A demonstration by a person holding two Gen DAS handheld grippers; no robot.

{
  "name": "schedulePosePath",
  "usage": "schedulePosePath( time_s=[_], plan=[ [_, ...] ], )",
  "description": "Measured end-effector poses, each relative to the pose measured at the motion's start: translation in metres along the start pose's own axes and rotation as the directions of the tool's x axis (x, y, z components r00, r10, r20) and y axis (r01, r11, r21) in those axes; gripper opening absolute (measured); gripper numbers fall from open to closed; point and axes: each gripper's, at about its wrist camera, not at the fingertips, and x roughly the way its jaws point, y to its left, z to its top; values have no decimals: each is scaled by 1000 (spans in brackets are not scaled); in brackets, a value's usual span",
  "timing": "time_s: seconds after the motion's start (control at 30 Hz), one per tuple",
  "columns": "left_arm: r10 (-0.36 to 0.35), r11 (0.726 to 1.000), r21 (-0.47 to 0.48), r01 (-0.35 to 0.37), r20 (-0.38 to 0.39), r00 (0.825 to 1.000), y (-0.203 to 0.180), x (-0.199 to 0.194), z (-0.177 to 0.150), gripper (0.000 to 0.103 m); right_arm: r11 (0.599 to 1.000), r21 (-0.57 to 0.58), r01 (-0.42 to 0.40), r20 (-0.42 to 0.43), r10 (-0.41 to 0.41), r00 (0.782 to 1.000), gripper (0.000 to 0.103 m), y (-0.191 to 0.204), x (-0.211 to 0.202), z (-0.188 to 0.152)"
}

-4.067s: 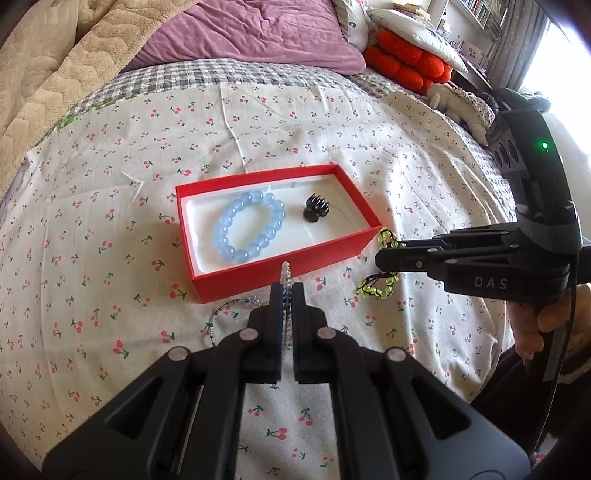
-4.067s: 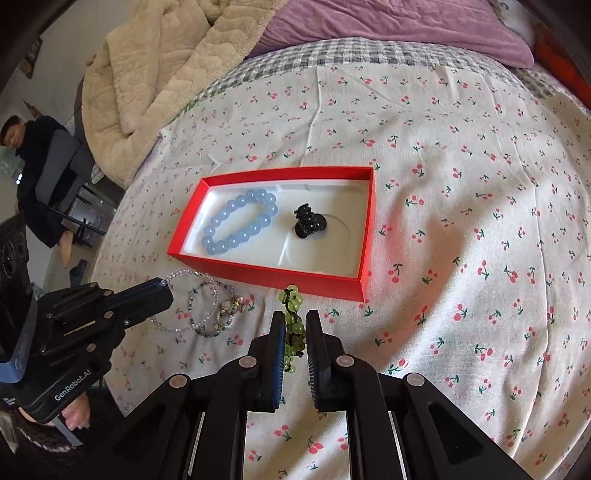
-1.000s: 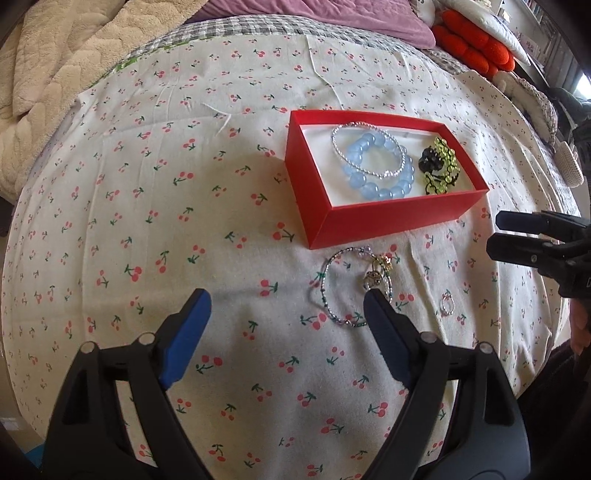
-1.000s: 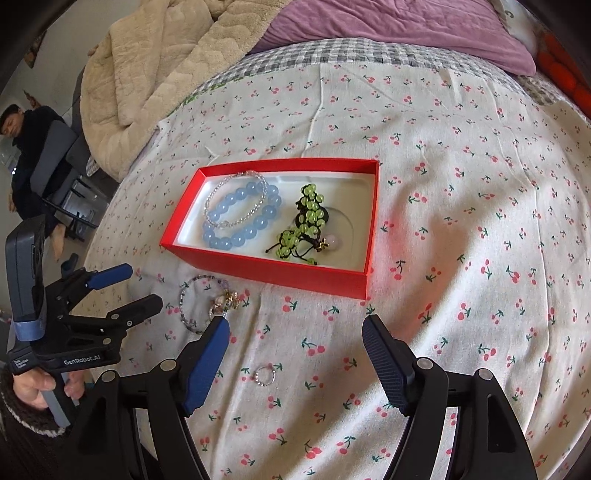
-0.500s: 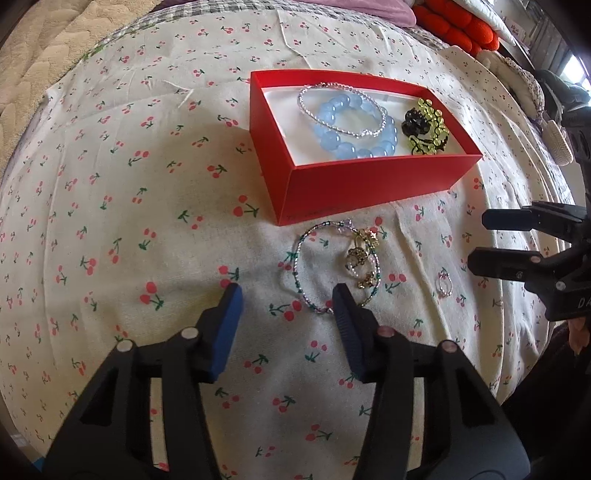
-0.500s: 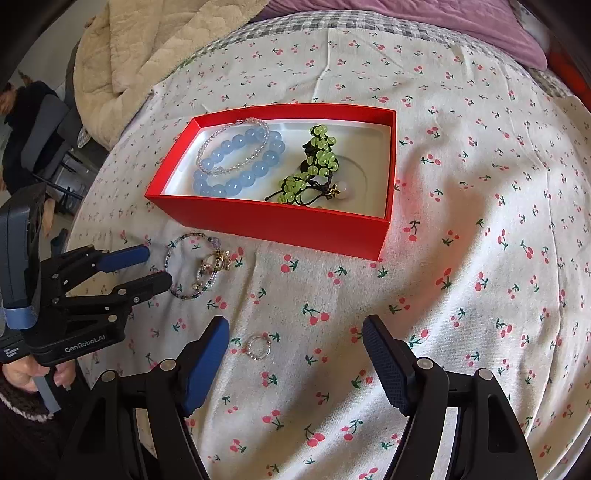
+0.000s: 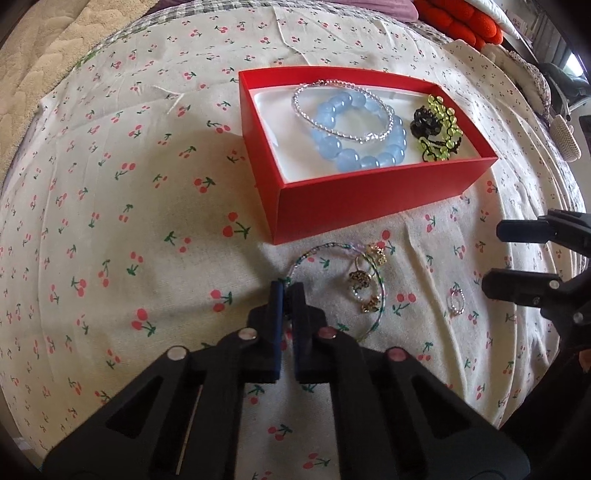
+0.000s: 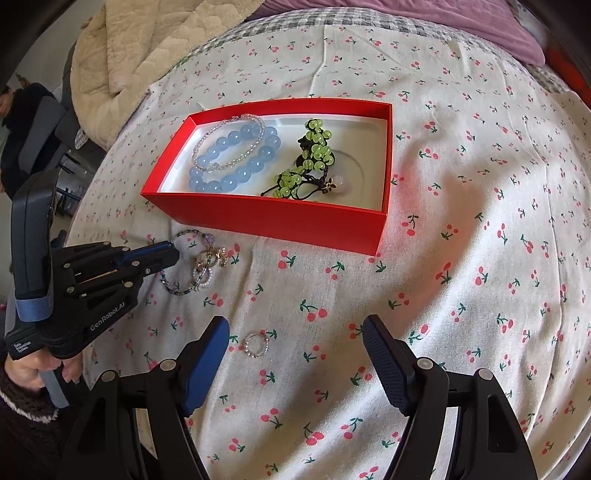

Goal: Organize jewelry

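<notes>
A red box on the cherry-print bedspread holds a blue bead bracelet, a thin clear bead bracelet, a green bead bracelet and a black piece. A thin charm bracelet lies in front of the box. My left gripper is shut on its left edge. A small ring lies on the cloth near my right gripper, which is open above it.
A beige blanket and a purple cover lie at the far end of the bed. Red cushions are at the far right. A seated person is left of the bed.
My left gripper moved forward and closed on the charm bracelet's edge. My right gripper stayed open and came slightly nearer the ring.
</notes>
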Motion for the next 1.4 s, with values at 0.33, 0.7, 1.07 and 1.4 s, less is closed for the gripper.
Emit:
schedulePosePath(
  time_s=[0.33, 0.7, 1.07, 1.4],
  plan=[
    [-86, 996, 18, 85, 102, 991, -8, -38, -1, 3, 1000, 4, -6, 9, 6, 1000, 76, 1, -3, 0],
    [-77, 995, -54, 84, 115, 990, 15, -61, -12, 3, 1000, -26, -11, 2, 11, 1000, 76, 15, 2, 1],
    [26, 991, -128, -31, -39, 999, 45, -32, -22, 3, 989, 25, -147, -29, 148, 989, 67, 37, 22, 21],
    [33, 996, -81, -41, -98, 995, 40, -19, -20, 10, 979, 86, -187, -73, 193, 979, 38, 55, 54, 41]
  ],
)
